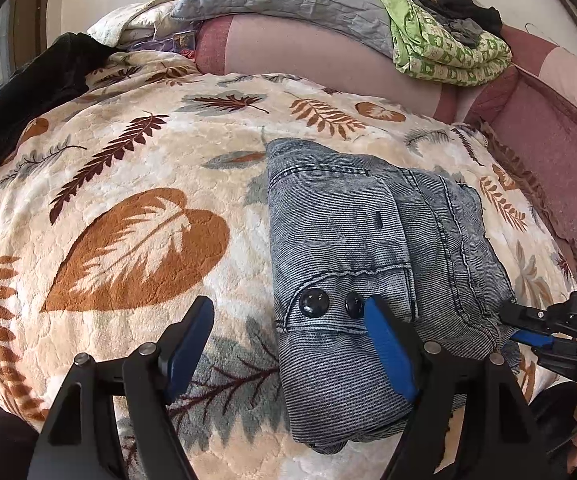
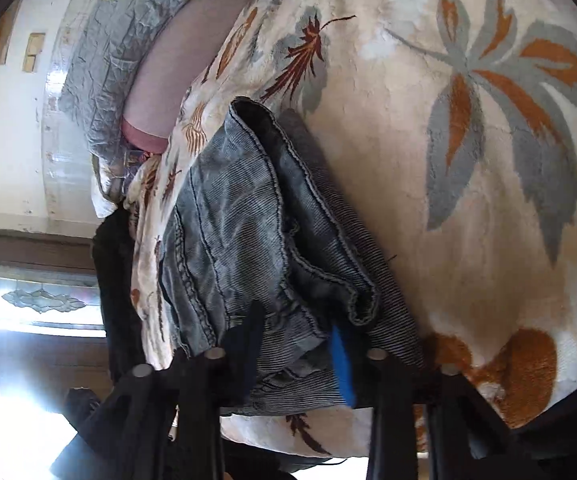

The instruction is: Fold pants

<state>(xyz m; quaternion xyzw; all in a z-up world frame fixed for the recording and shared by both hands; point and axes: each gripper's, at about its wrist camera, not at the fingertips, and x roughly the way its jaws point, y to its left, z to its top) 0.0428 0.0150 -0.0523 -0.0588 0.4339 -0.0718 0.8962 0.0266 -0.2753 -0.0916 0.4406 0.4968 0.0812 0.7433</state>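
Partly hidden, the right claw (image 2: pixel 296 344) straddles the folded pants' (image 1: pixel 348 248) edge.

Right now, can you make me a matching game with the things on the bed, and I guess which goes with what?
Things:
1. folded blue-grey denim pants
2. two round black buttons
3. crumpled green patterned cloth
4. big orange leaf on the cream fleece blanket

Places or states:
A. far away on the pink sofa back
B. sewn on the pants flap
C. printed left of the pants
D. lying between the open blue fingers of the right gripper

Pairs: 1-D, 2-B, 3-A, 4-C
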